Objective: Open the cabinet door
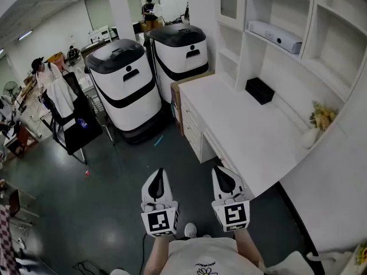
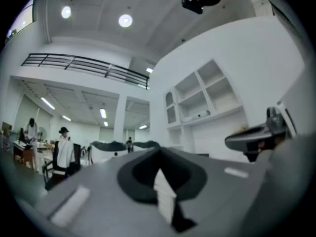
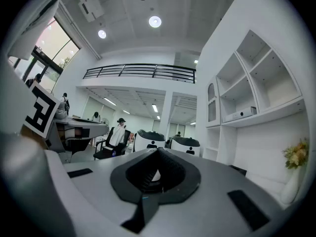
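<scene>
Left gripper (image 1: 159, 175) and right gripper (image 1: 221, 172) sit side by side at six o'clock in the head view. Both point forward with their jaws pressed together on nothing. At one o'clock, high in the white shelf unit (image 1: 250, 44), is a white arched-panel cabinet door (image 1: 228, 1), well apart from both grippers. It is my best guess at the task's door, though the lower fronts of the white desk (image 1: 252, 139) are another candidate. On the desk top between them lies a black rectangular box (image 1: 259, 90), and at three o'clock stands a white vase of yellow flowers (image 1: 317, 125). Two large white-and-black rounded machines (image 1: 123, 83) stand at eleven o'clock, beside the desk end.

In the left gripper view, the left gripper (image 2: 159, 152) is closed and empty. The arched door (image 2: 170, 108) shows small at twelve o'clock, with no handle to be made out. I judge that the first risk: without knowing the hinge side, a pull could work against the hinges or slip off the edge.

In the right gripper view, the right gripper (image 3: 158, 153) is closed too, with the door (image 3: 211, 104) at one o'clock and the vase (image 3: 295, 167) at four. A reach across the desk may brush the vase or the box (the vase looks easy to topple). Jaws left closed would only bump the door.
</scene>
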`<state>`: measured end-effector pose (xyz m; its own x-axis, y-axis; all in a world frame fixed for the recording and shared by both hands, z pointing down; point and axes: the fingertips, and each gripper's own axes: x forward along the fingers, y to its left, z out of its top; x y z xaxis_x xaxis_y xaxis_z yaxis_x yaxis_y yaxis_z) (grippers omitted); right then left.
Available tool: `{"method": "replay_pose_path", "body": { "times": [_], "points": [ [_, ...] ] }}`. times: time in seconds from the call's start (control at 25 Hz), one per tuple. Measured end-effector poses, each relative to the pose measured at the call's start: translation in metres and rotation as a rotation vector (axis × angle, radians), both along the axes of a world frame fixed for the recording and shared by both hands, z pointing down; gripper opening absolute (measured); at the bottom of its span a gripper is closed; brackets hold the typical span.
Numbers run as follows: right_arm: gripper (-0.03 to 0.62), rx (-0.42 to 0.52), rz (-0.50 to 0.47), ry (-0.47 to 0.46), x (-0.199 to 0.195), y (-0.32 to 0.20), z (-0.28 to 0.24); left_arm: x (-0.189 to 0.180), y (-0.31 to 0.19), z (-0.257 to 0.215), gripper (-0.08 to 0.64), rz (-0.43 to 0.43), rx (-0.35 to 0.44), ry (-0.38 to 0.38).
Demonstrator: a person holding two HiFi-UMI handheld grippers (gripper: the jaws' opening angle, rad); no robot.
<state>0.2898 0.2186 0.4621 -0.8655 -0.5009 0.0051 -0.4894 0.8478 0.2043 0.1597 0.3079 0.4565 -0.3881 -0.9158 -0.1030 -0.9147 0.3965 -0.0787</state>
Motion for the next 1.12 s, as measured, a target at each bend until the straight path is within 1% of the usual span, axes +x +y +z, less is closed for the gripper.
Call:
{"method": "replay_pose_path", "body": {
  "times": [0.32,0.52,0.64,0.88,1.0,1.12],
  "points": [
    [-0.002,-0.002,-0.017,0.016,-0.011,0.003,0.003,-0.003,-0.005,0.000,0.006,0.012,-0.019,-0.014],
    [-0.002,-0.041,-0.018,-0.021,-0.015,-0.002,0.004,-0.011,-0.005,0.002,0.006,0.009,-0.015,-0.004],
    [-0.002,-0.056,-0.015,-0.013,-0.021,-0.005,0.010,-0.018,-0.006,0.004,0.006,0.007,-0.022,-0.007],
    [-0.002,-0.063,-0.049,-0.003,-0.046,-0.008,0.017,-0.046,-0.007,0.006,0.006,-0.007,-0.011,-0.009],
    [0.000,-0.063,-0.043,0.004,-0.057,-0.012,0.021,-0.065,-0.011,0.002,0.006,-0.012,0.005,-0.018],
    [0.000,-0.063,-0.033,0.013,-0.063,-0.019,0.023,-0.080,-0.016,0.002,0.006,-0.019,0.022,-0.007]
  ]
}}
